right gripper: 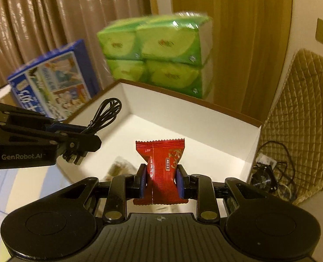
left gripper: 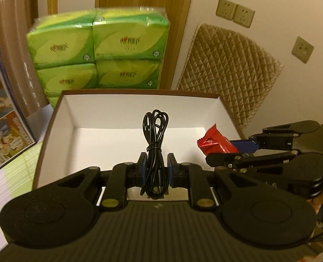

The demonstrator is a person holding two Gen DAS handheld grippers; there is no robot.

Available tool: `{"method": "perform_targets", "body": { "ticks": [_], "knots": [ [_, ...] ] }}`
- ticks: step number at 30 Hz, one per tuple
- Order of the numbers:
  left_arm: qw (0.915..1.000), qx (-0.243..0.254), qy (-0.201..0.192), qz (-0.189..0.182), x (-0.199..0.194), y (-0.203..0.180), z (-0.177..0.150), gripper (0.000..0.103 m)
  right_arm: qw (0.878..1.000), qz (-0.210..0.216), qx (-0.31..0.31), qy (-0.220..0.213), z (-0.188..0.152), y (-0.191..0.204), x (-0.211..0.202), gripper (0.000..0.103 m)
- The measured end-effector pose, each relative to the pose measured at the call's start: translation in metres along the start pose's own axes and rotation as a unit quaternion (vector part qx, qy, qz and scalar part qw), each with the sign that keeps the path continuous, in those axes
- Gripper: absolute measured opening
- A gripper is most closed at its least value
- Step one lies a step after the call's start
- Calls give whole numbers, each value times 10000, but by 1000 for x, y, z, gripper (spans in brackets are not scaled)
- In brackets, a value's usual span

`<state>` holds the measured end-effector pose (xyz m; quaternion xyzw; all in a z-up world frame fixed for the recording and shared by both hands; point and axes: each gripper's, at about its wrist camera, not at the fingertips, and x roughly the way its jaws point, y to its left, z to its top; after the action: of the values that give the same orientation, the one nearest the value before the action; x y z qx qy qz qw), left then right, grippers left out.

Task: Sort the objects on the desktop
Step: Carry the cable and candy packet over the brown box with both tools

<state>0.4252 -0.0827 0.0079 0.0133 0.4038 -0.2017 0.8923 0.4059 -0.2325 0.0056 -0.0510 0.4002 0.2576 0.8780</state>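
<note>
Transport step, both loads over open white cardboard box (left gripper: 69,118). Left gripper (left gripper: 156,167) clamped on coiled black cable (left gripper: 155,131); right gripper (right gripper: 160,179) clamped on red foil snack packet (right gripper: 161,170). Next, likely: lower into box, spread fingers, release.

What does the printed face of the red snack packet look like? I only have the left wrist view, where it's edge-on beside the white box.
Observer: The crinkled red foil snack packet shows gold characters and is pinched at its waist by the right gripper.
Operator: Anything lying under that packet?
Observer: Yes, a pale translucent wrapper lies below, left of the packet.
Operator: Anything on the floor right of the open white cardboard box?
Observer: A black tangle of cables.
</note>
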Motion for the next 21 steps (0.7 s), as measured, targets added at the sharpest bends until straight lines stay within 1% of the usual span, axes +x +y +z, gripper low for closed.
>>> {"method": "perform_targets", "body": {
  "ticks": [4, 8, 11, 16, 21],
  "knots": [
    [9996, -97, 255, -16, 32, 11, 13, 15, 9996, -10, 177, 222, 6, -12, 25, 24],
    [9985, -100, 531, 105, 63, 21, 20, 15, 9986, -43, 253, 459, 12, -19, 49, 24],
    [9972, -1, 709, 238, 80, 26, 22, 15, 9982, -60, 239, 547, 16, -22, 62, 24],
    [9958, 154, 839, 335, 96, 29, 24, 15, 9976, -105, 227, 640, 20, -28, 79, 24],
    [9944, 167, 975, 362, 110, 35, 26, 15, 9968, -115, 256, 751, 23, -31, 93, 24]
  ]
}}
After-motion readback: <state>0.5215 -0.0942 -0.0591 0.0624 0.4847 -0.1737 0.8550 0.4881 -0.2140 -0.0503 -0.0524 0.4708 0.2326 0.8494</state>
